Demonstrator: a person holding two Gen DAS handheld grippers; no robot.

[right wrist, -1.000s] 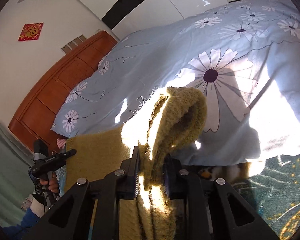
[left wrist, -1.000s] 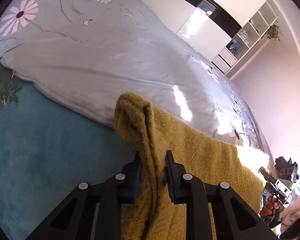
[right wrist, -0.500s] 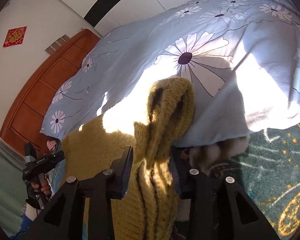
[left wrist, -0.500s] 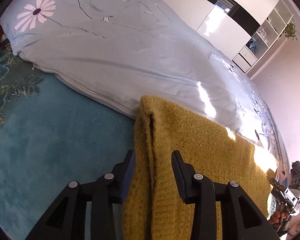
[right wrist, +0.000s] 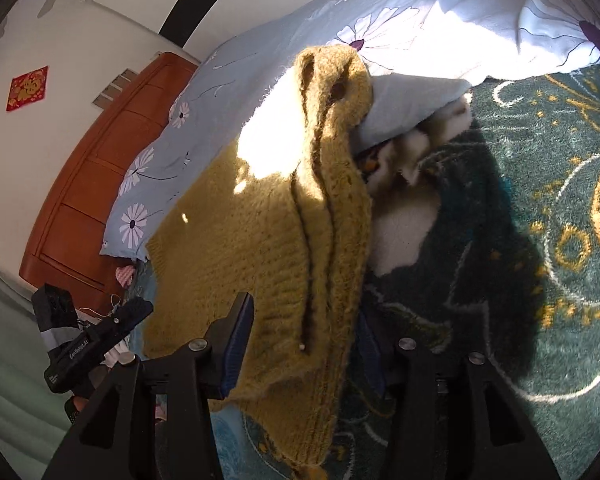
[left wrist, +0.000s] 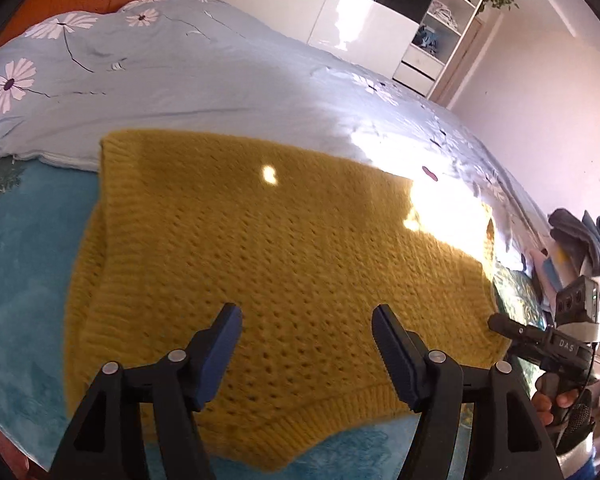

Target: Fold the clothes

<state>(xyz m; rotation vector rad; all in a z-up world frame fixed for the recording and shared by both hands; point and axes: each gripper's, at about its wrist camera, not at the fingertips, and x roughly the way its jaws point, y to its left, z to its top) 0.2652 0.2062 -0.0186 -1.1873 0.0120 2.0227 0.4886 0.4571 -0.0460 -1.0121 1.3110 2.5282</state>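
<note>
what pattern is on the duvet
Pale blue duvet with white daisies that have dark purple centres; clearest in the left wrist view.

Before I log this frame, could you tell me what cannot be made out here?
- Left wrist view: yellow sweater, near hem hidden behind the left gripper.
- Right wrist view: sweater's near end cut off by the bottom edge.
- Right wrist view: right gripper, one of its fingers largely hidden by knit.

Hard sunlight blows out patches on the sweater and duvet — fisheye edges curve, vignetted black.
</note>
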